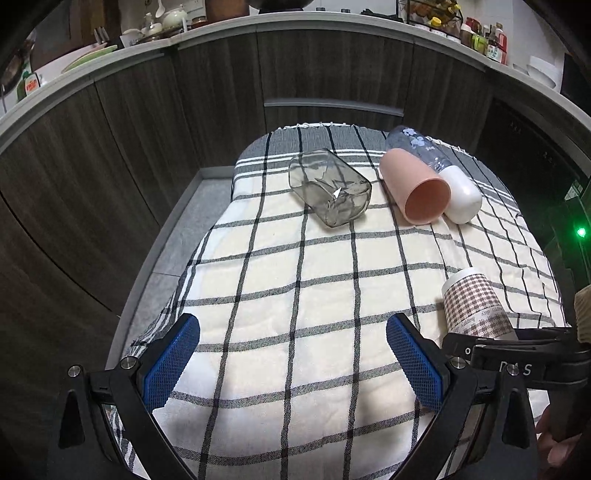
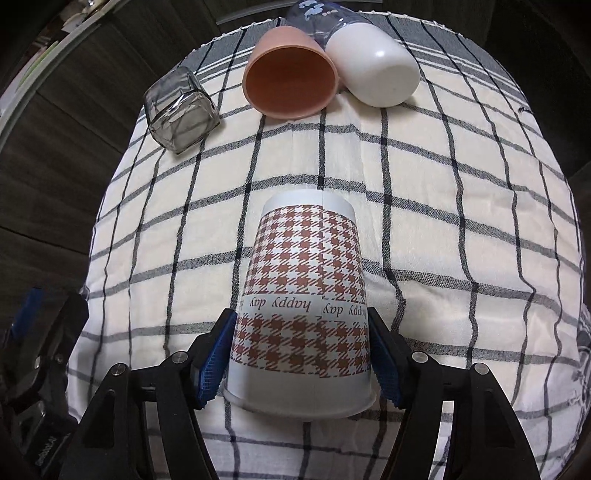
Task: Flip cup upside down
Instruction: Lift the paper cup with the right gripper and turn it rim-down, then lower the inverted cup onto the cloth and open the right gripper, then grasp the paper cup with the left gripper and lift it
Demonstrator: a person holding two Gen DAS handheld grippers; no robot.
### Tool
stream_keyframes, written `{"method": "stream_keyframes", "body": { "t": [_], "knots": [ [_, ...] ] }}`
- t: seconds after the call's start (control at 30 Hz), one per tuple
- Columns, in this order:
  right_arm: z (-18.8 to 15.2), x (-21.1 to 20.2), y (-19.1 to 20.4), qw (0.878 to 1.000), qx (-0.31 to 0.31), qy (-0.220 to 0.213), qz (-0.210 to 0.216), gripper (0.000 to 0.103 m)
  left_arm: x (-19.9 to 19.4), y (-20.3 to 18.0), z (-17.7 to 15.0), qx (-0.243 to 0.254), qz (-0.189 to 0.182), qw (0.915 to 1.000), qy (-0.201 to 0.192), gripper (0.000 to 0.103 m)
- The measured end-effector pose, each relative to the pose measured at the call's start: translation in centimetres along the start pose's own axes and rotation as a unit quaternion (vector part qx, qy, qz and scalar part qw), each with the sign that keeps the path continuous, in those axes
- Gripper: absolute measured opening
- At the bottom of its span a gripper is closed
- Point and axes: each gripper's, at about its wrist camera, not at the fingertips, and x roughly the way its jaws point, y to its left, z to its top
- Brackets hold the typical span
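Left wrist: left gripper spread wide, nothing between pads, over checked cloth; houndstooth paper cup at right. Right wrist: right gripper pinching that cup's sides, rim nearest camera; pink cup and glass tumbler lie beyond

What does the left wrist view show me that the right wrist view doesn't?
Only the left wrist view: the kitchen counter with its jars and dishes, the cabinet doors below it, and the left gripper, jaws wide open over bare cloth. Only the right wrist view: the right gripper with its jaws shut on the paper cup, "happy day" reading inverted. Both show the paper cup, glass jar, pink cup, white-capped bottle and checked cloth.
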Motion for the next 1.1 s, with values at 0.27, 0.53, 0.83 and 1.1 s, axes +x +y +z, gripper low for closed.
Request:
{"method": "stream_keyframes", "body": {
  "t": [0.27,0.53,0.83,1.1],
  "knots": [
    [-0.7,-4.4,-0.6,0.998,-0.004,-0.052,0.019,0.078,-1.6,-1.2,0.9,0.004,-0.016,0.9999,0.001,0.103],
    [-1.7,-10.2,-2.4,0.988,-0.007,-0.154,0.001,0.079,-0.7,-4.1,2.4,0.006,-0.062,0.9973,0.04,0.103],
    [-1.1,-13.6,-5.5,0.973,0.024,-0.227,-0.036,0.079,1.7,-9.6,4.9,0.047,-0.116,0.9826,0.137,0.102],
    [-0.4,-16.2,-7.7,0.955,0.027,-0.284,-0.077,0.079,5.8,-13.7,5.9,0.059,-0.145,0.9544,0.254,0.085]
  ]
}}
